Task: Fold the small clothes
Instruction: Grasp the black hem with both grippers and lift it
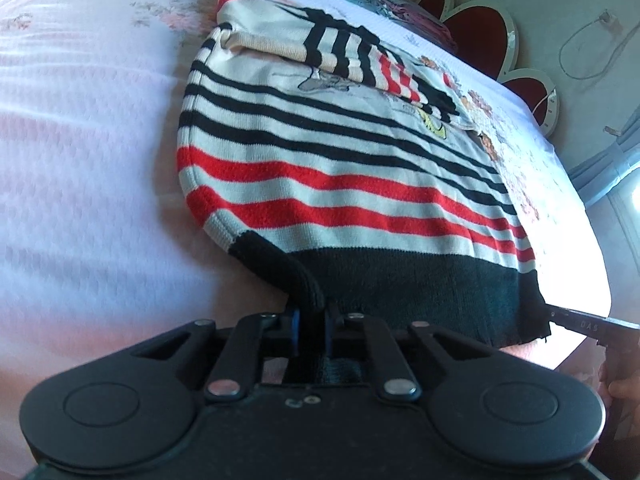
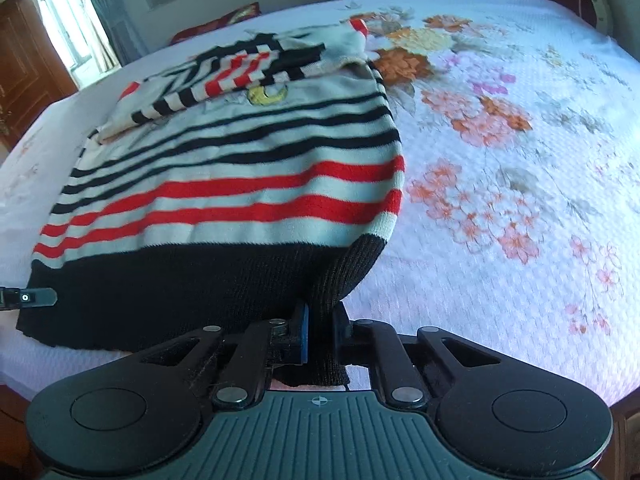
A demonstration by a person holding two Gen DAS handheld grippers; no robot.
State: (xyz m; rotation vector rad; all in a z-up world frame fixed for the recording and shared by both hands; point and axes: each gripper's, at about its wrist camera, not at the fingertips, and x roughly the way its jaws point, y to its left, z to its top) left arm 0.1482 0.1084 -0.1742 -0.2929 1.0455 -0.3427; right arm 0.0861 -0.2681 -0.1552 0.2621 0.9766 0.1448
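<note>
On the floral bedspread (image 2: 500,168), both grippers pinch the striped sweater's (image 1: 340,168) black hem: left gripper (image 1: 311,316), right gripper (image 2: 322,320); folded clothes (image 1: 400,4) beyond

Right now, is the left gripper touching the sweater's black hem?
Touching. The left wrist view shows the left gripper shut on a pinched fold of the sweater at its black hem.

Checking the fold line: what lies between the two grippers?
Only the sweater's black hem, running from the left gripper to the right gripper; both wrist views show it.
</note>
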